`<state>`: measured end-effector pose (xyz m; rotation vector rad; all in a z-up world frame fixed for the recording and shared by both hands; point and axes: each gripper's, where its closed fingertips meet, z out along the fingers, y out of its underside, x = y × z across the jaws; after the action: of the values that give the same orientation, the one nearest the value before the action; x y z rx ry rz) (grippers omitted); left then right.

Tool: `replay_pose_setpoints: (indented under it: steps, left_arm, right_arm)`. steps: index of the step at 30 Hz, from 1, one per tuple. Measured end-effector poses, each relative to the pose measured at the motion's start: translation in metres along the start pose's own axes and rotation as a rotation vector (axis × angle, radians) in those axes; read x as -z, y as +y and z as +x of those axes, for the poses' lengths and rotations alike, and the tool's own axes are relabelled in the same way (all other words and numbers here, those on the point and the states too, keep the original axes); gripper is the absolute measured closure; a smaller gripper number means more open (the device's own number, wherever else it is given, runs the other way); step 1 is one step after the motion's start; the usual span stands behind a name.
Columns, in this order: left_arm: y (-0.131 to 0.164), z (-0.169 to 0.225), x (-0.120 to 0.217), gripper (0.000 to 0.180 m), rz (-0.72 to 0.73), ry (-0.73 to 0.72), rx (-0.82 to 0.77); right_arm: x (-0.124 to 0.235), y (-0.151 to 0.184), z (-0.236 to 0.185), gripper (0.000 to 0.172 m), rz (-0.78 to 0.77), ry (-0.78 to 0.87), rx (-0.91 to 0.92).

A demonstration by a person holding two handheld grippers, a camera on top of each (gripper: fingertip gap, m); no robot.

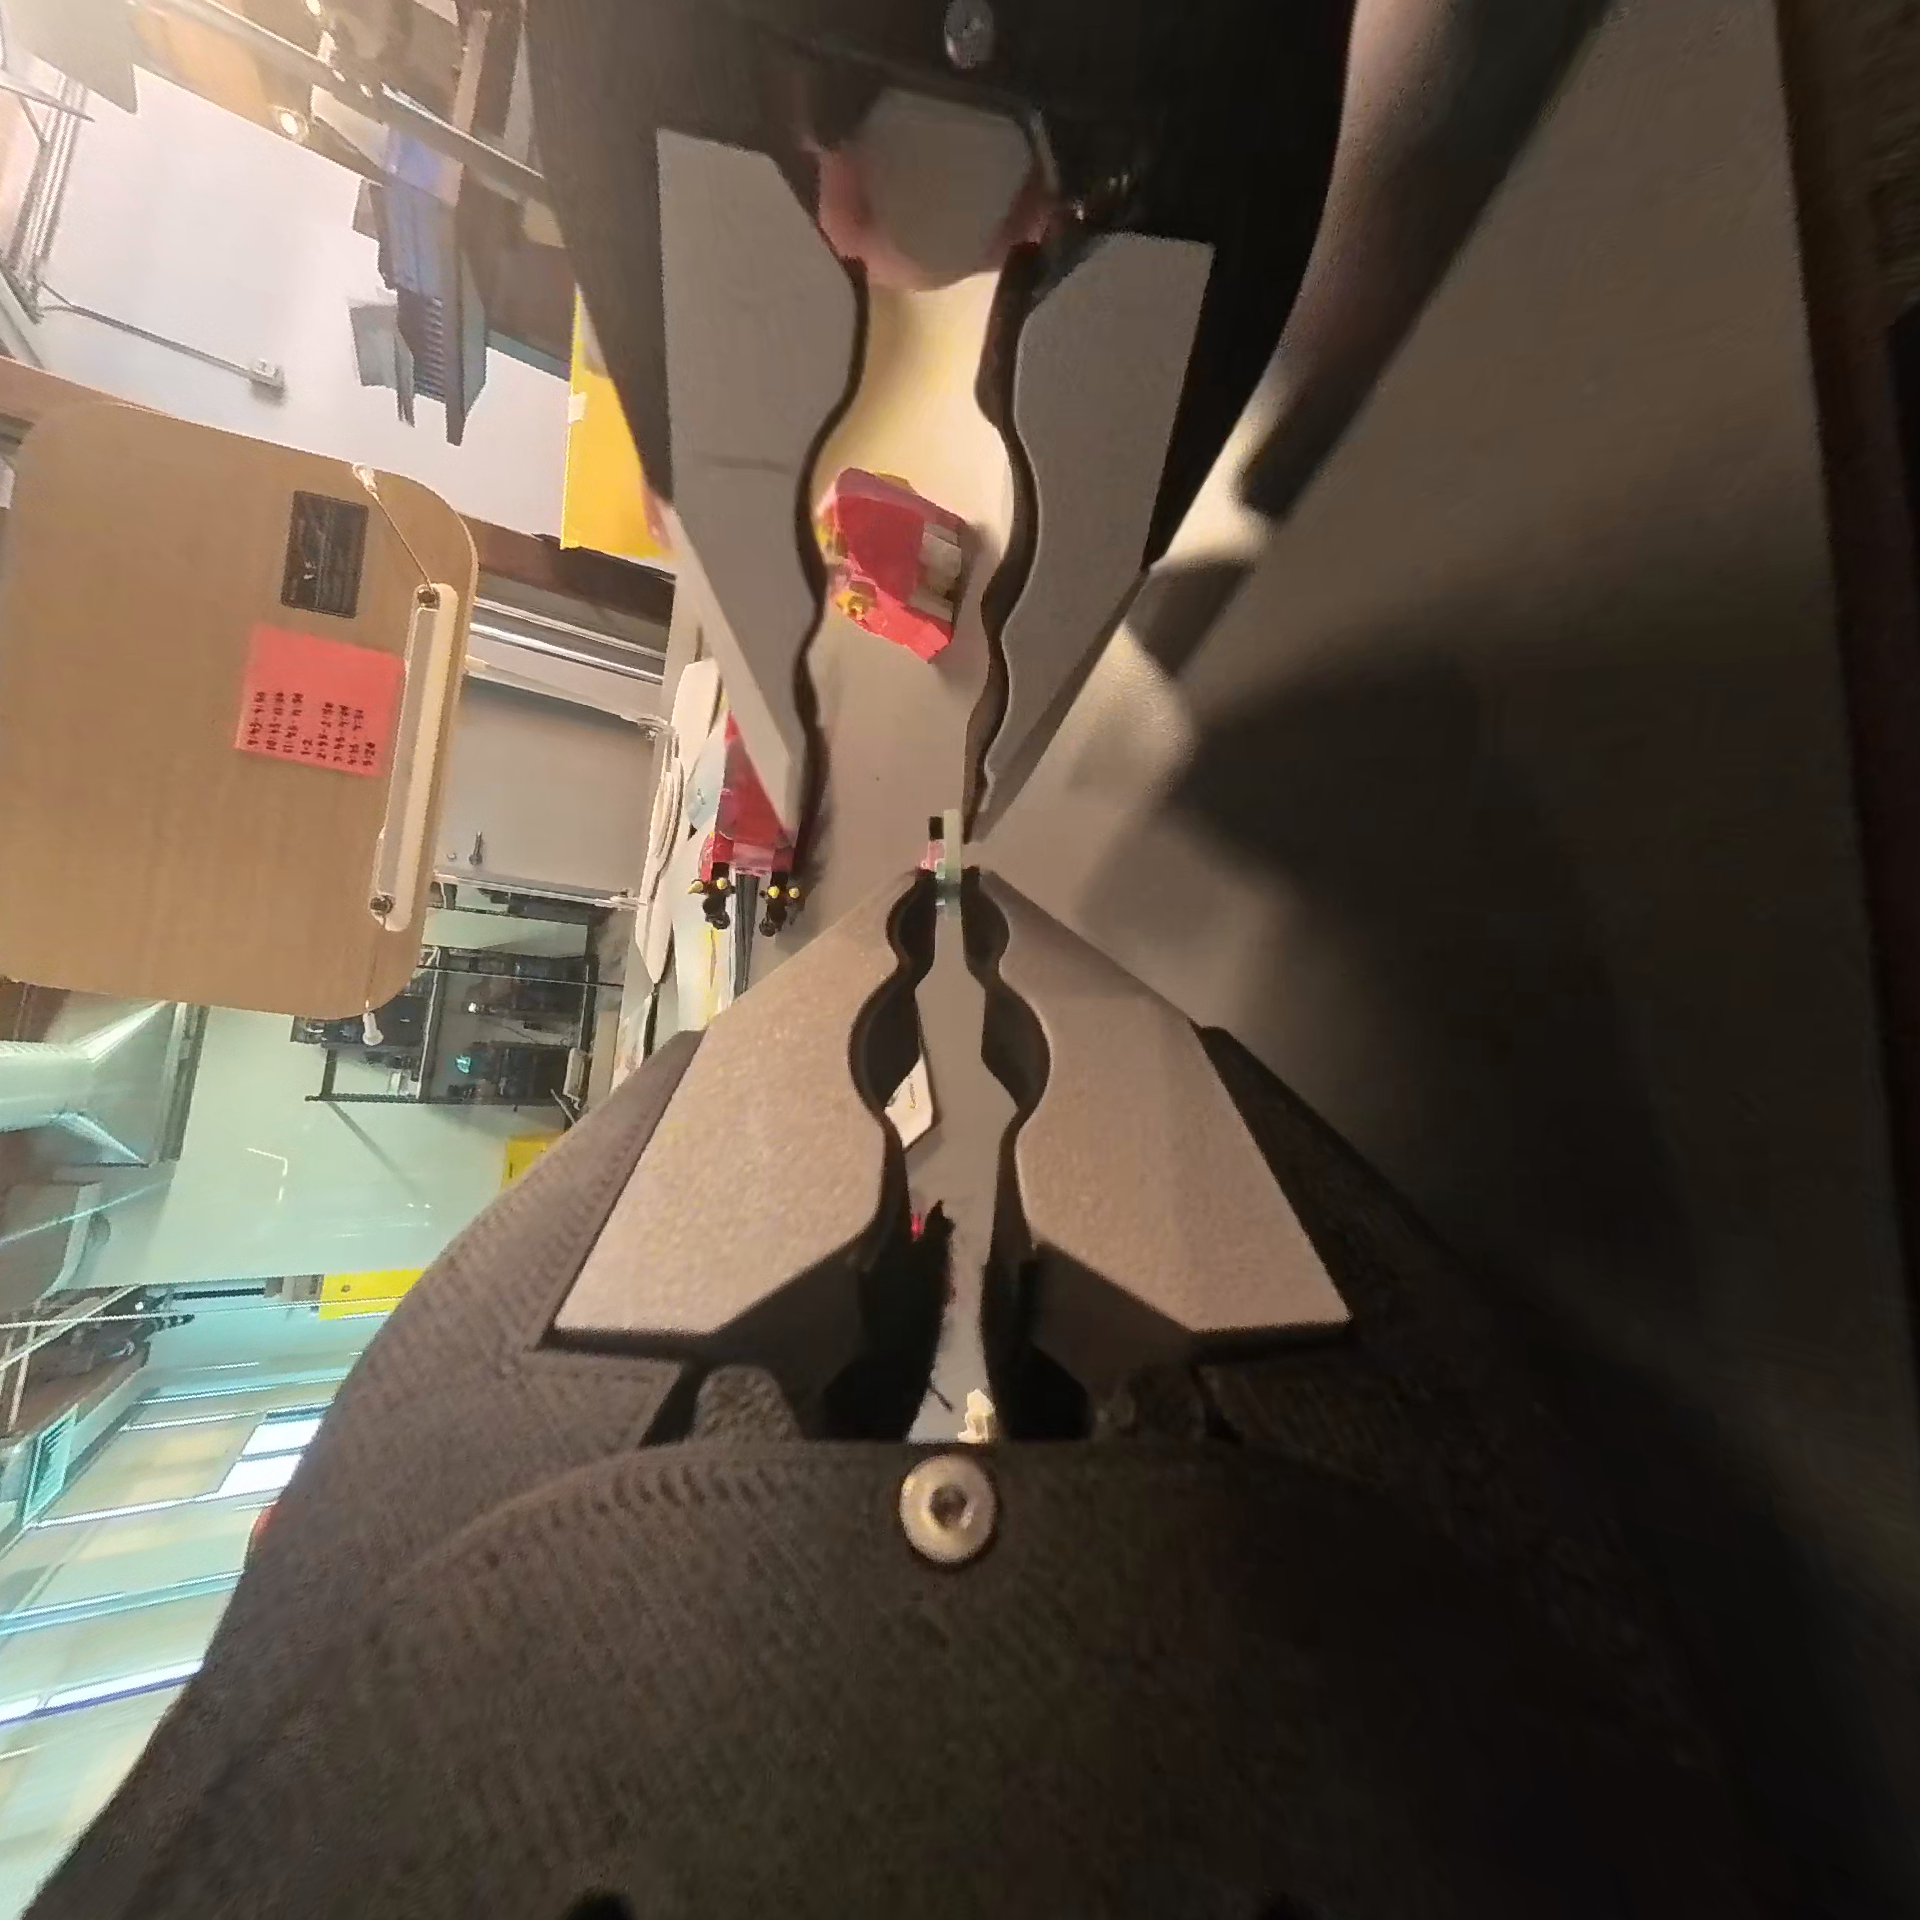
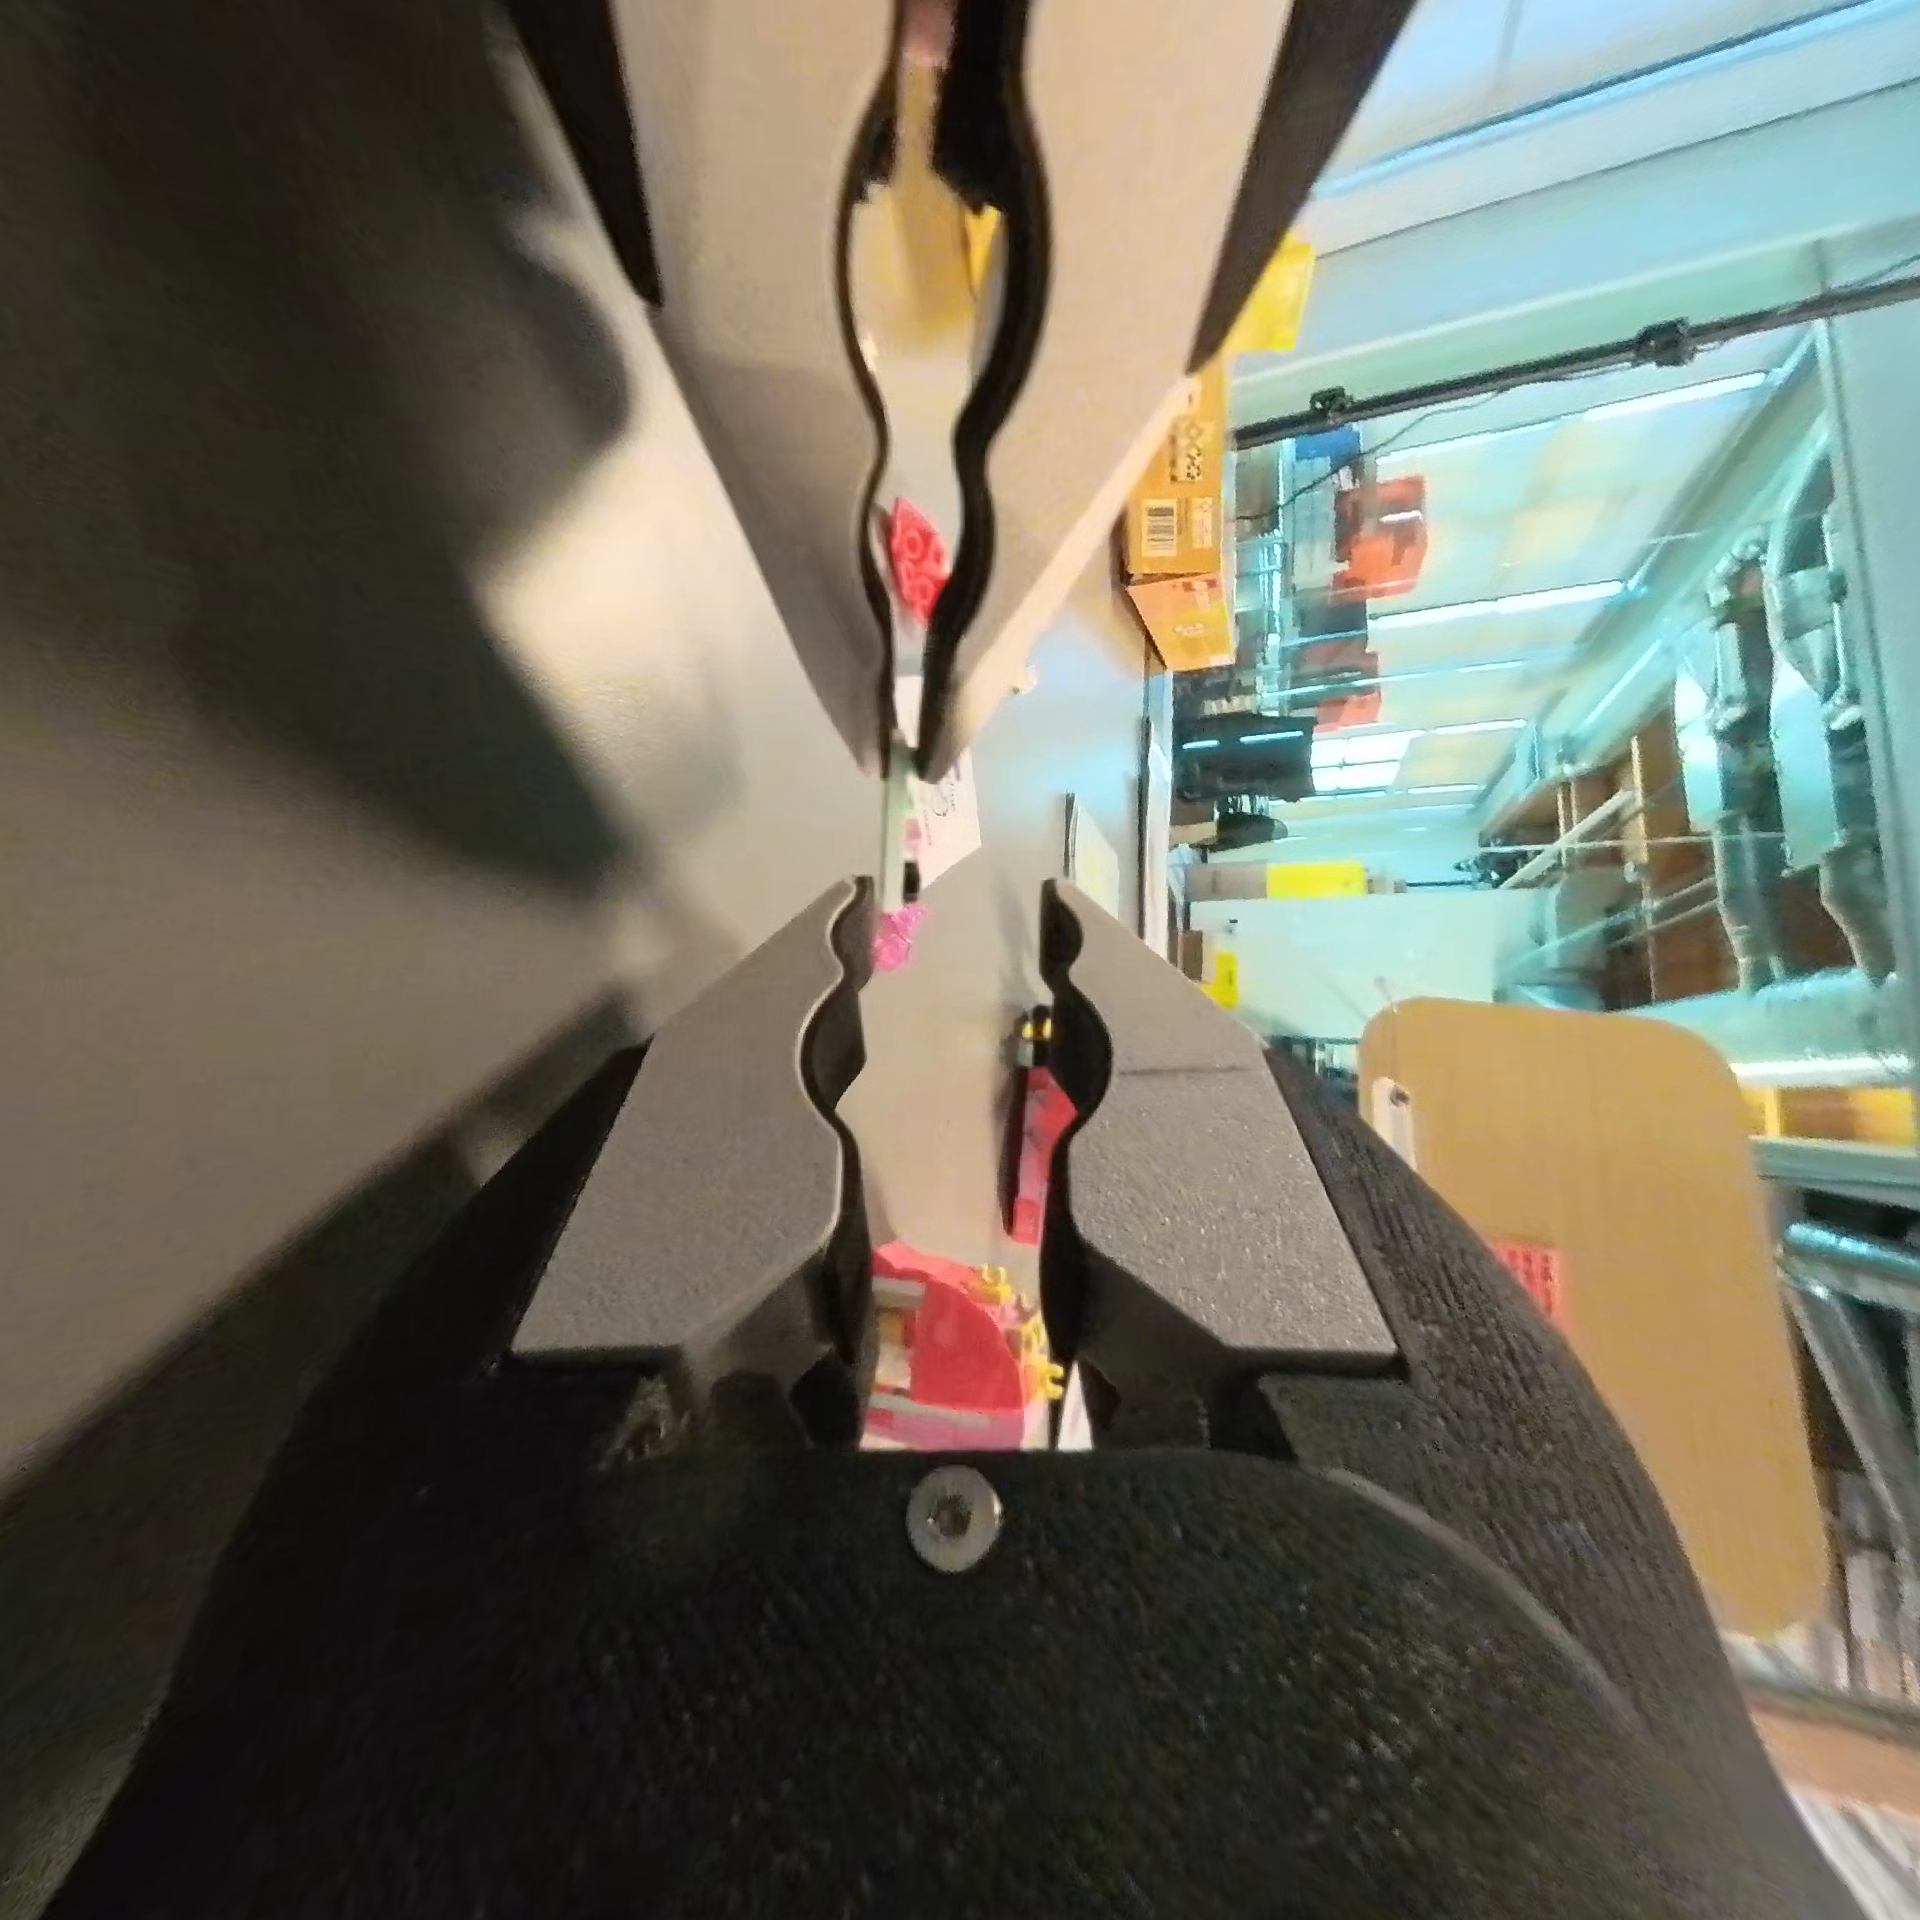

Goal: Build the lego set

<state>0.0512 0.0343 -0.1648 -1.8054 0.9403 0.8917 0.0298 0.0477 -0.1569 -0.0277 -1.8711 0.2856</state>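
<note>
The left tool [image 1: 943, 883] has its two grey fingers drawn nearly together, clamped on the edge of a thin pale green plate [image 1: 948, 868] that sticks out past the tips at the centre of the left wrist view. A small pink piece and a tiny black piece sit against that plate just above the tips. Facing it from the top of the same view, the right tool [image 1: 894, 800] stands with its fingers apart, one tip just beside the plate. Behind it, on the grey desk [image 1: 904, 727], lies a red and pink brick model [image 1: 894, 566], and a second red model with black and yellow tips [image 1: 748, 862] sits at centre left. Farther off at the left stand a wooden board [image 1: 208, 707] bearing a red note, and shelving.

In the right wrist view, the right tool [image 2: 951, 894] is wide apart, with nothing pressed between its pads. A translucent pink piece [image 2: 896, 940] hangs just inside its left fingertip at the lower end of the pale green plate [image 2: 891, 831]; whether it touches the finger cannot be told. The left tool [image 2: 909, 764] comes down from the top, closed on the upper end of that plate. A red brick model [image 2: 951, 1351] shows low between the fingers. Cardboard boxes [image 2: 1179, 561] and shelves fill the right side.
</note>
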Motion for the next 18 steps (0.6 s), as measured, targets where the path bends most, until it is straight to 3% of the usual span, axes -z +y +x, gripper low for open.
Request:
replay_pose_setpoints:
  steps: [5, 7, 11, 14, 18]
  left_arm:
    - [0.005, -0.006, 0.001, 0.177, -0.012, -0.026, 0.023]
    - [0.010, -0.009, 0.001, 0.177, -0.023, -0.028, 0.042]
    - [0.016, -0.003, 0.000, 0.177, -0.035, 0.017, 0.073]
    - [0.014, -0.001, -0.003, 0.177, -0.033, 0.028, 0.066]
    - [0.011, -0.004, -0.004, 0.177, -0.015, 0.019, 0.087]
  right_arm:
    - [-0.007, 0.001, -0.006, 0.144, 0.017, 0.012, 0.061]
    - [-0.005, 0.004, -0.006, 0.144, 0.060, 0.014, -0.018]
    - [0.007, 0.013, 0.006, 0.132, 0.150, 0.017, -0.355]
    - [0.010, 0.015, 0.017, 0.131, 0.174, 0.067, -0.397]
    - [0.003, 0.005, 0.004, 0.129, 0.200, -0.027, -0.415]
